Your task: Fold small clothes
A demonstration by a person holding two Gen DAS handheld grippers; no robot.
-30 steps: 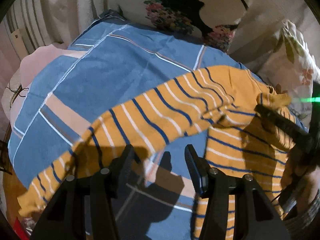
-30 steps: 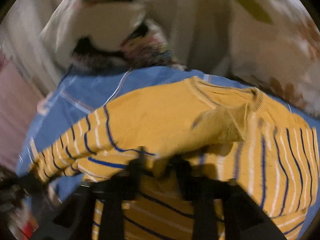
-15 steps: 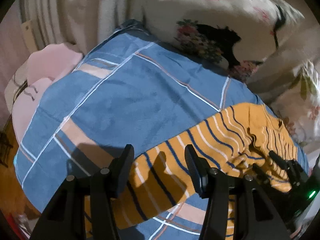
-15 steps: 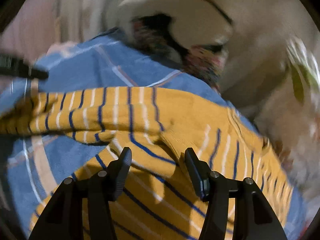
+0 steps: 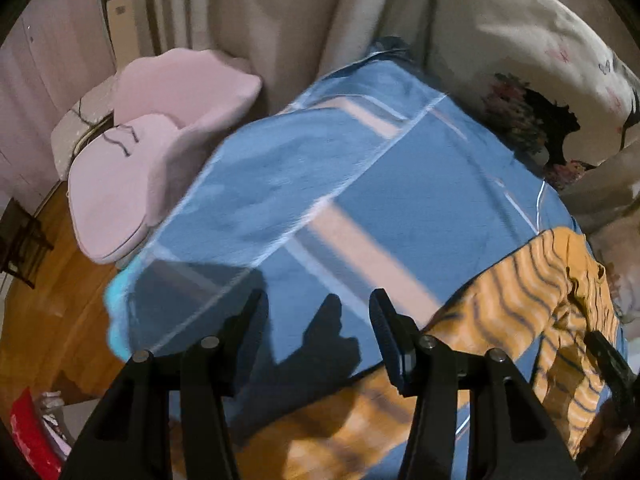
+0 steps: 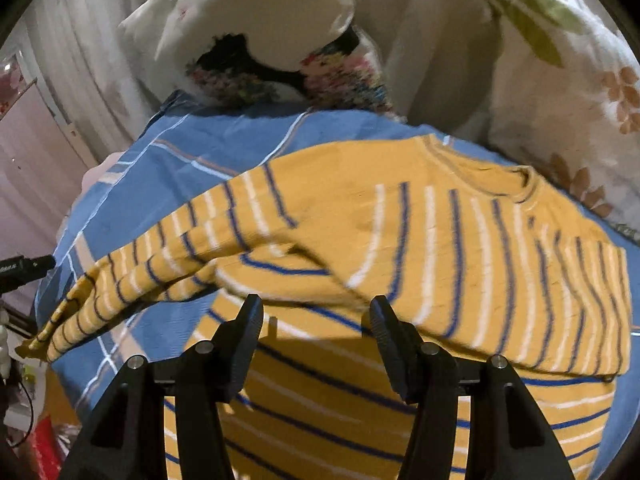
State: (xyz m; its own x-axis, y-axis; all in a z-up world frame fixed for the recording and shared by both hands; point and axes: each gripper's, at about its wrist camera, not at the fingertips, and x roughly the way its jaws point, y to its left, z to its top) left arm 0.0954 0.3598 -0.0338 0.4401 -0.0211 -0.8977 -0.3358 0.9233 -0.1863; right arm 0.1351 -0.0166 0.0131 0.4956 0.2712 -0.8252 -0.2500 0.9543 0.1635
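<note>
**Striped top part-folded on the bed, both tools empty**

The top (image 6: 400,240), mustard with blue and white stripes, is spread on the blue checked sheet (image 6: 192,160) of the bed. In the right wrist view its upper part is seen doubled over the body, with the neckline (image 6: 480,164) toward the pillows and one sleeve (image 6: 120,292) trailing left across the sheet toward the bed edge. In the left wrist view only the top's edge (image 5: 540,300) is shown, at the right of the frame, blurred and bunched; the fold itself cannot be made out there.

The right tool (image 6: 316,340) is held above the top's lower part, its jaws spread wide with nothing between them; the folded edge lies just beyond its fingertips. The left tool (image 5: 316,336) is likewise spread wide and empty, held over bare sheet, where its shadow is cast. Part of the right tool (image 5: 608,356) is seen at the right edge of the left wrist view, over the top. A black tip at the left edge of the right wrist view may be the left tool, though that cannot be told.

A pink cushion (image 5: 160,152) beside the bed and a wooden floor (image 5: 60,300) are shown only in the left wrist view. Floral pillows (image 6: 280,32) at the head of the bed are shown in both, more sharply in the right.
</note>
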